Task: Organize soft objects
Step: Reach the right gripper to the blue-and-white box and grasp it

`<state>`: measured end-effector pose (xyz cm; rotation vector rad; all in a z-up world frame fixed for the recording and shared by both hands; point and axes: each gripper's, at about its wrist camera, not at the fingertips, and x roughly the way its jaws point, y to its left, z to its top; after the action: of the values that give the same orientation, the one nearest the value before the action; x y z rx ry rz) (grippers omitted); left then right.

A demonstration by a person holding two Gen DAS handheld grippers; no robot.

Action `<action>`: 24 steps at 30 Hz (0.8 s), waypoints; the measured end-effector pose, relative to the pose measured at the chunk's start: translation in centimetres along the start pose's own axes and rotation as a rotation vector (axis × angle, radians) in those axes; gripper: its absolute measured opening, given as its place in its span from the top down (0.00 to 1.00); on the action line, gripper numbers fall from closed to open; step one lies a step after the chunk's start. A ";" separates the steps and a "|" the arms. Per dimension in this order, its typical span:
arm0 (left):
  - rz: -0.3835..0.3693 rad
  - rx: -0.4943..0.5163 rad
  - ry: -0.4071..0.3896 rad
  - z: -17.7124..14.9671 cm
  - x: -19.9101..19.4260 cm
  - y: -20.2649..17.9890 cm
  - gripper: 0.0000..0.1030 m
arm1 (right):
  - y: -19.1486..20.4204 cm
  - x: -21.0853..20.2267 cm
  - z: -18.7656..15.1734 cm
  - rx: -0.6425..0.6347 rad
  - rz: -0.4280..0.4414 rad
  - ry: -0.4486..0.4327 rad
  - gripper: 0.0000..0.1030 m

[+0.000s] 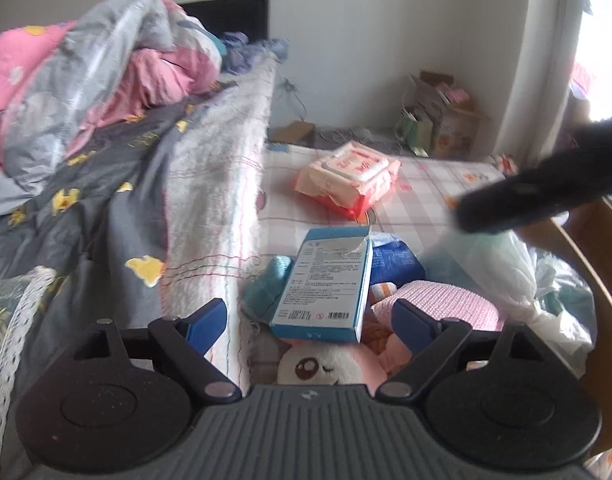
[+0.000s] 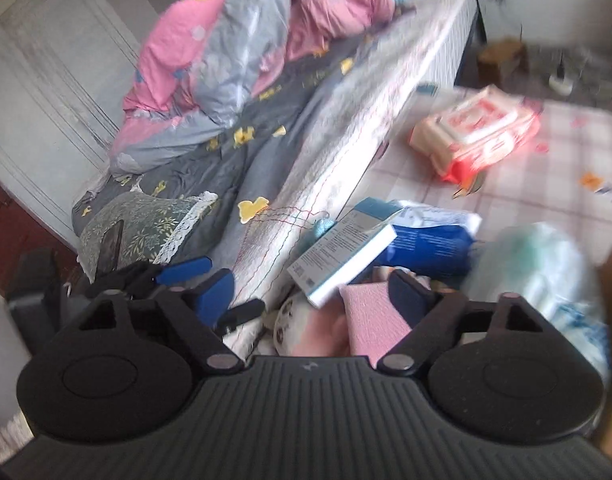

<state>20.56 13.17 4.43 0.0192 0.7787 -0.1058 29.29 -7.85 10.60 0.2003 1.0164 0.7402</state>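
Observation:
A pile of soft things lies on the checked cloth (image 1: 426, 184) beside the bed. It holds a pink plush toy with a white face (image 1: 322, 368), a pink knitted cloth (image 1: 454, 300) and a teal fabric piece (image 1: 265, 288). A blue-and-white box (image 1: 326, 284) lies on top of the pile. My left gripper (image 1: 310, 320) is open and empty, its jaws either side of the box above the plush. My right gripper (image 2: 310, 292) is open and empty above the same pile, over the pink cloth (image 2: 378, 316) and the box (image 2: 342, 256). The left gripper's blue fingers (image 2: 185, 268) show at the right wrist view's left.
The bed (image 1: 105, 184) with a grey sheet and a pink-grey quilt (image 1: 85, 72) rises at left. A red wet-wipes pack (image 1: 350, 176) lies further back. A blue packet (image 2: 426, 244) and a white plastic bag (image 1: 490, 264) sit right of the pile. A dark blurred shape (image 1: 526, 196) crosses at right.

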 end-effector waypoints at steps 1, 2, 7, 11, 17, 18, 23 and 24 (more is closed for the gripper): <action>-0.015 0.024 0.018 0.3 0.8 -0.1 0.15 | -0.3 2.0 0.9 0.027 -0.002 0.023 0.31; -0.029 0.041 0.036 0.6 1.6 -0.2 0.15 | -0.7 4.0 1.5 0.059 -0.003 0.050 0.33; -0.092 0.039 0.180 1.9 6.2 0.1 0.15 | -4.2 10.3 2.4 0.221 -0.011 0.159 0.43; -0.148 0.006 0.274 2.4 9.1 0.6 0.09 | -6.8 13.9 1.8 0.314 0.018 0.219 0.47; -0.144 -0.054 0.354 2.5 11.9 1.2 0.10 | -9.0 16.0 1.3 0.390 0.086 0.234 0.61; -0.143 -0.056 0.357 2.6 12.1 1.2 0.13 | -9.3 16.1 1.4 0.403 0.099 0.231 0.66; -0.107 -0.042 0.355 2.6 12.0 0.6 0.26 | -9.9 16.2 1.3 0.445 0.160 0.223 0.72; -0.103 -0.047 0.349 2.8 11.7 0.6 0.27 | -9.8 16.1 1.4 0.446 0.165 0.218 0.73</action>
<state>30.83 12.59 -1.84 -0.0481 1.1308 -0.1849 40.01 -4.51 -4.59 0.6050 1.3788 0.6858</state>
